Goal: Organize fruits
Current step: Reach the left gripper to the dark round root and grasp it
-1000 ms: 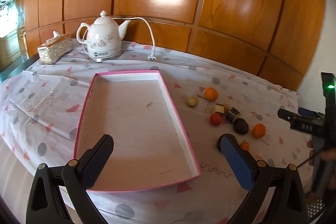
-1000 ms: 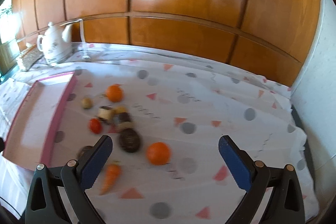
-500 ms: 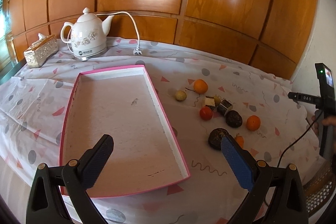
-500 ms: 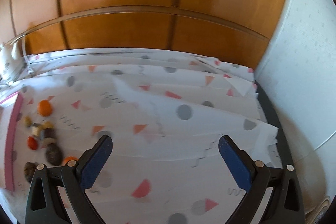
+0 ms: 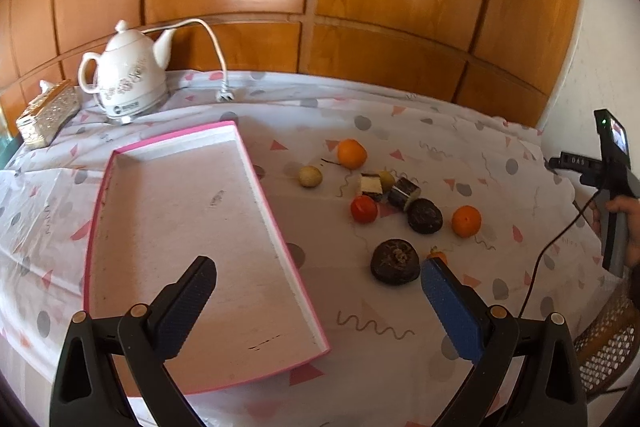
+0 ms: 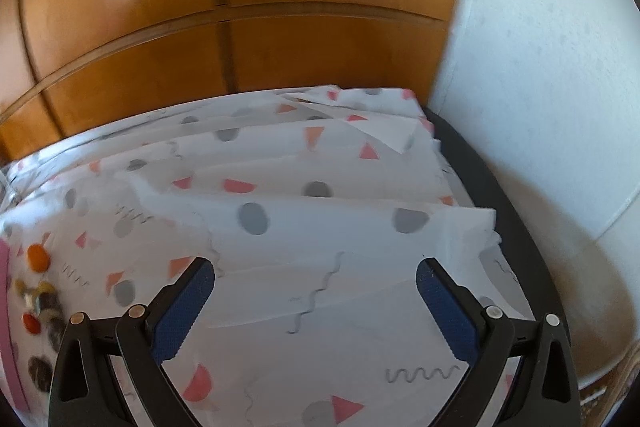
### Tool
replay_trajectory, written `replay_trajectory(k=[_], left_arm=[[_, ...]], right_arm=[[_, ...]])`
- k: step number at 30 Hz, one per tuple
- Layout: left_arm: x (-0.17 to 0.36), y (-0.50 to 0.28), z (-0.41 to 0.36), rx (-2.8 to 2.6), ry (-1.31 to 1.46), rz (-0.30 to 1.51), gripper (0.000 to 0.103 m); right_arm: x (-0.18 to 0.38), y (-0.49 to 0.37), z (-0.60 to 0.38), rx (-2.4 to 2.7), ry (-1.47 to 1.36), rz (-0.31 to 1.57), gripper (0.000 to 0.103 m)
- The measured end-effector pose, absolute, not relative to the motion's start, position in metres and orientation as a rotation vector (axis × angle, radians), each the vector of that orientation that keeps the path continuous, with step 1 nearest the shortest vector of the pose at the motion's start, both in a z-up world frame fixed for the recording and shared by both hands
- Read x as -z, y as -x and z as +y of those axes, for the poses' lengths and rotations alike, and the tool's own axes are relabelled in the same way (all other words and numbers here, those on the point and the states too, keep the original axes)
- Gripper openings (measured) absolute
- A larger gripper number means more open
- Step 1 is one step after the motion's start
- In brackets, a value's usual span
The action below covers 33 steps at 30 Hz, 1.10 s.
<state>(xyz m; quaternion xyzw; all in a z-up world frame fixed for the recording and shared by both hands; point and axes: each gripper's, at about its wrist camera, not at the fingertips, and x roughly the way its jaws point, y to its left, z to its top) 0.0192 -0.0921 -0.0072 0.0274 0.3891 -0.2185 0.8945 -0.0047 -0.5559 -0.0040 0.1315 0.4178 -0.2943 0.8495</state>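
An empty pink-rimmed tray (image 5: 280, 239) lies on the patterned cloth. To its right is loose fruit: two oranges (image 5: 351, 153) (image 5: 466, 221), a red tomato (image 5: 364, 209), a small yellow fruit (image 5: 310, 176), two dark round fruits (image 5: 395, 261) (image 5: 425, 215) and small cut pieces (image 5: 370, 184). A carrot (image 5: 437, 254) is mostly hidden behind my left gripper's right finger. My left gripper (image 5: 316, 271) hangs open over the tray's right rim, holding nothing. My right gripper (image 6: 315, 269) is open over bare cloth; the blurred fruit, including one orange (image 6: 38, 257), lies at its far left.
A white kettle (image 5: 128, 79) with its cord and a gold tissue box (image 5: 48, 113) stand at the back left by the wood panelling. A hand (image 5: 628, 219) holds the other gripper at the right. A white wall (image 6: 540, 107) and the table's dark edge (image 6: 480, 179) bound the right side.
The right gripper has swung to the right, so the fruit slid from its centre to its far left edge. The left view shifted right, bringing the fruit more into view.
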Motion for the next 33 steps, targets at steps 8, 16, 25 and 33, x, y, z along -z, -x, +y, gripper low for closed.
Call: replay_trajectory(k=[8,16,25,33], left_arm=[[0.012,-0.032,-0.134,0.546,-0.202,0.837,0.103],[0.039,-0.047,-0.172,0.631,-0.308,0.921,0.085],[0.079,-0.061,-0.204,0.683,-0.371,1.050,0.054],[0.053,-0.059,-0.181,0.691,-0.208,1.004,0.045]], right_arm=[[0.009,0.033,-0.600,0.790,-0.498,0.855,0.103],[0.014,0.060,-0.629,0.912,-0.618,0.835,0.102],[0.017,0.056,-0.631,0.884,-0.632,0.832,0.102],[0.018,0.055,-0.632,0.883,-0.627,0.837,0.097]])
